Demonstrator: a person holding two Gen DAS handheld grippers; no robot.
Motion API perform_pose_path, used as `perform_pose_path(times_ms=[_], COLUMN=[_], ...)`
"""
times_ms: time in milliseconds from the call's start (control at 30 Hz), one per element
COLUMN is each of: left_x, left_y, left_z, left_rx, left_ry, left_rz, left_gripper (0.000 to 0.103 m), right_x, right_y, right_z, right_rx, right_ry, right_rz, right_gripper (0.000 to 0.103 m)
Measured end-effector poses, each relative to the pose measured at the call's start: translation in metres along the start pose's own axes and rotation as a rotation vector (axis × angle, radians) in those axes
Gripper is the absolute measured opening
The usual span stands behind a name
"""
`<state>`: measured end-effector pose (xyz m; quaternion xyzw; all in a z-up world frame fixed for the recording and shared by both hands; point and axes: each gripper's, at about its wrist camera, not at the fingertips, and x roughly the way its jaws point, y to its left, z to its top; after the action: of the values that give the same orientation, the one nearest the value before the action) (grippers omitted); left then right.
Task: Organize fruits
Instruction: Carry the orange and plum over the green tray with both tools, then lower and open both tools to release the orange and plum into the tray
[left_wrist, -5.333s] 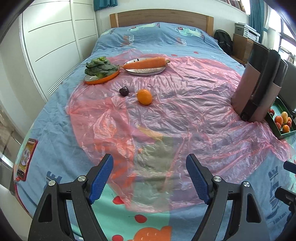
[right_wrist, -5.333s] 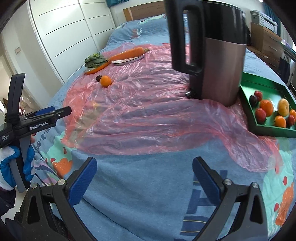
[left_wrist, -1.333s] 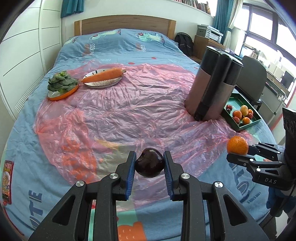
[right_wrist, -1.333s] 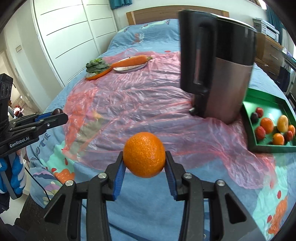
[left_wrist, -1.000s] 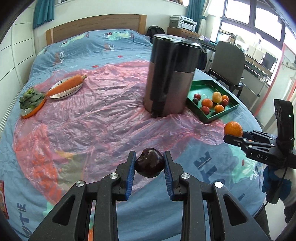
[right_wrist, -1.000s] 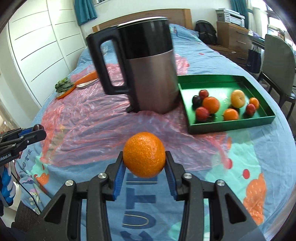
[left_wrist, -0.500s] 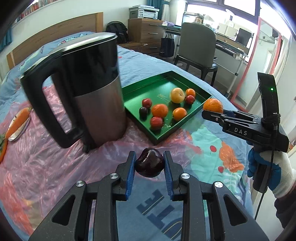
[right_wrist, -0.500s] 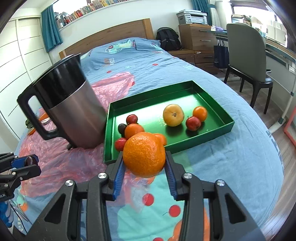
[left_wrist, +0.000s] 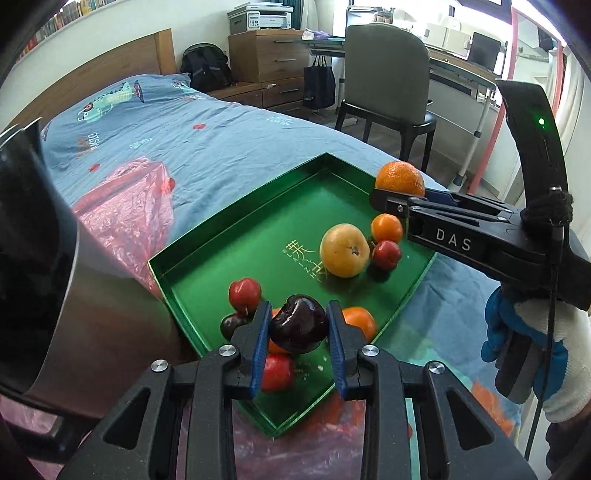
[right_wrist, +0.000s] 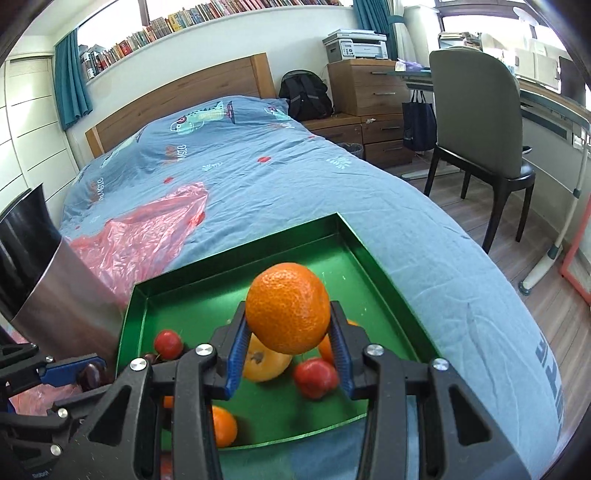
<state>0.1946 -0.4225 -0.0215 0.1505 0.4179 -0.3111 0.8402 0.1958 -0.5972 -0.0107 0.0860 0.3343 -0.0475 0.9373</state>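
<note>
A green tray lies on the bed with several small fruits in it, among them a yellow apple and red ones. My left gripper is shut on a dark plum and hangs over the tray's near corner. My right gripper is shut on an orange above the tray's middle. In the left wrist view that orange shows at the tray's far right side, on the tip of the right gripper. The left gripper's tip with the plum shows at the lower left of the right wrist view.
A steel and black kettle stands right beside the tray's left edge on a pink plastic sheet. A gloved hand holds the right gripper. A chair, drawers and a desk stand beyond the bed's right edge.
Both grippers have swung rightward across the bed, past the kettle, and now hang over the green tray. Each still holds its fruit.
</note>
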Motion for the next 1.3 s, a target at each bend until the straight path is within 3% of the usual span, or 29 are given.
perform_pose_path(times_ms=[200, 567, 1233, 1300], left_x=[0.037, 0.076, 0.09, 0.089], left_y=[-0.002, -0.01, -0.008, -0.007], left_z=[0.013, 0.014, 0.003, 0.003], left_rx=[0.022, 0.059, 0.037, 0.036], left_ry=[0.021, 0.062, 0.101, 0.101], left_rz=[0.029, 0.059, 0.065, 0.066], left_gripper=[0.025, 0.025, 0.026, 0.027], right_x=[0.045, 0.086, 0.088, 0.087], right_y=[-0.008, -0.013, -0.016, -0.015], right_z=[0.014, 0.006, 0.004, 0.004], right_rx=[-0.025, -0.038, -0.015, -0.013], right_ry=[0.032, 0.105, 0.123, 0.122], right_rz=[-0.017, -0.03, -0.032, -0.031], right_gripper=[0.049, 0.049, 0.051, 0.057])
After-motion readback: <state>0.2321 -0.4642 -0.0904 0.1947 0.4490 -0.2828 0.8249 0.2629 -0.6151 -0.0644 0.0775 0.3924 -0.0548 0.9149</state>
